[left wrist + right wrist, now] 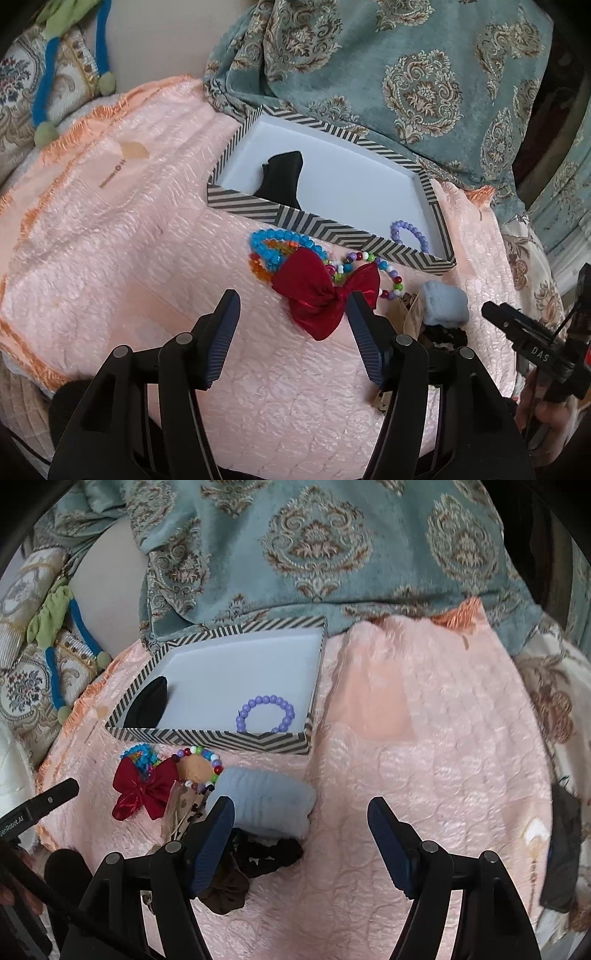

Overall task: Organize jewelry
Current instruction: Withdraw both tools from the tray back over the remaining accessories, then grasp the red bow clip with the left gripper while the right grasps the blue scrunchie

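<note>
Both grippers wide, holding nothing: left gripper [291,306] by red bow [321,291]; right gripper [301,812] near box [207,738], purple bracelet [266,712] inside

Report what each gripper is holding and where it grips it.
Nothing is held. The left gripper is open just short of the red bow; the right gripper is open over bare quilt.

A home bedroom: pink quilted bedspread [424,738], damask blanket [314,546], embroidered cushion [22,81]
</note>
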`<state>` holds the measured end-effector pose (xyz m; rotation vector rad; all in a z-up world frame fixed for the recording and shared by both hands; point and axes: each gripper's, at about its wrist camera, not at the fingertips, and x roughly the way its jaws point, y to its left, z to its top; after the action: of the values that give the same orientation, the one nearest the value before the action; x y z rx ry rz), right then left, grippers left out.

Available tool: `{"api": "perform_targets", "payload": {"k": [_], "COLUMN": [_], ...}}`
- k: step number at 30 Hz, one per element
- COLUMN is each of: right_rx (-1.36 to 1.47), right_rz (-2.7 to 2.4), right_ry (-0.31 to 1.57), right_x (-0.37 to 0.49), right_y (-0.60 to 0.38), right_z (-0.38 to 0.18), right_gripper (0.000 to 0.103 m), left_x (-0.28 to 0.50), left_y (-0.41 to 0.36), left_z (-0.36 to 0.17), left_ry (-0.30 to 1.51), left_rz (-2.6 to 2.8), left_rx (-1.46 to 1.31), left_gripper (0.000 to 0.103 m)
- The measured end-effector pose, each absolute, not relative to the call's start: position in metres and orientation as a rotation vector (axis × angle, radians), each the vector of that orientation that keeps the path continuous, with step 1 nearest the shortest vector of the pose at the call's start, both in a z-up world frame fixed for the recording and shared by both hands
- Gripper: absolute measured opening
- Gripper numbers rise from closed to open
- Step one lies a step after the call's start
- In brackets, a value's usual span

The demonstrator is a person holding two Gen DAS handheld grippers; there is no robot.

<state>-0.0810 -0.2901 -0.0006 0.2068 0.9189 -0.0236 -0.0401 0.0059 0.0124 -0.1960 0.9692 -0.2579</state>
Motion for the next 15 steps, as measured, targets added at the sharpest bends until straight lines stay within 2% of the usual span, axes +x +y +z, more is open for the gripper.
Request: {"api": "perform_targets", "payload": {"k": [15], "right_rx": [0.328], "right_rz": [0.022], "right_ry": [0.991], "right_x": [-0.06], "right_y": [-0.299], "right_z": [-0.029], "right_gripper": [0.072], "left_x": [-0.018], "left_y": [-0.022], "left_z": [-0.022], "left_ry": [1.061], "left_rz": [-0.28], "left_rx": [-0.186], "left_gripper": [0.06]}}
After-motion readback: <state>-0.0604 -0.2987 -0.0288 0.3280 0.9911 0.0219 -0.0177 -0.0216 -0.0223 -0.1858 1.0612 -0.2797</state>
